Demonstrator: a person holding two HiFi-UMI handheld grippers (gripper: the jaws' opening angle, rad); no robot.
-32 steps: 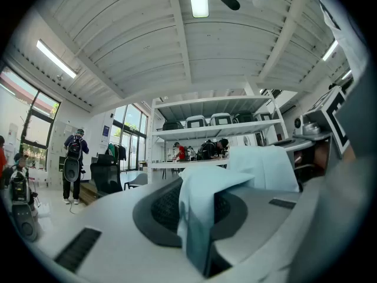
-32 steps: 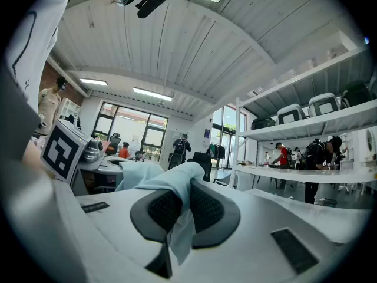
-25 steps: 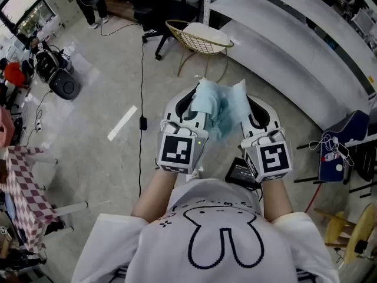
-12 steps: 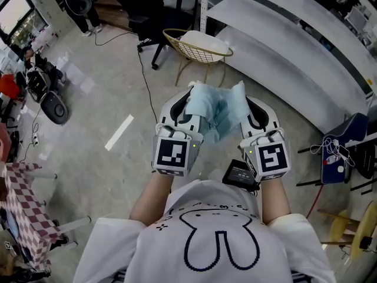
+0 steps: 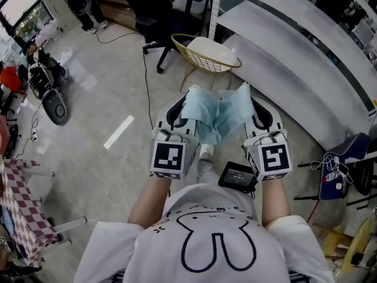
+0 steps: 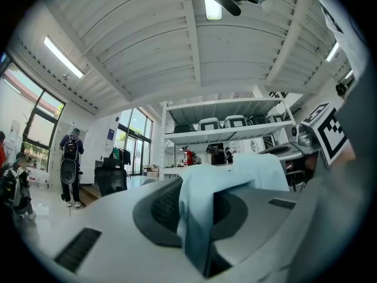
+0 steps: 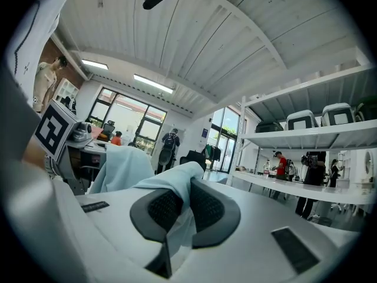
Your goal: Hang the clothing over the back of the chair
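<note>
Room: open workshop, grey floor, long white shelves at right, cables lying about.
Blue garment: bunched in the air betw. the two grippers, in front of the person's chest, well clear of the floor; not yet on any chair.
Left gripper: jaws nearly together, pinching one edge of the fabric; a fold runs down betw. the pads.
Right gripper: jaws pressed on the other edge, fabric draped over one pad.
Why 2 grips: prob. so the piece can be spread wide and laid over a chair back, not dropped in a heap.
Wire chair: straight ahead, white cushion on seat; likely the target, well apart from the garment.
Black office chair: further back, left of the wire chair.
Next, I'd say: carry fwd, lift above the back, pull the edges apart.
</note>
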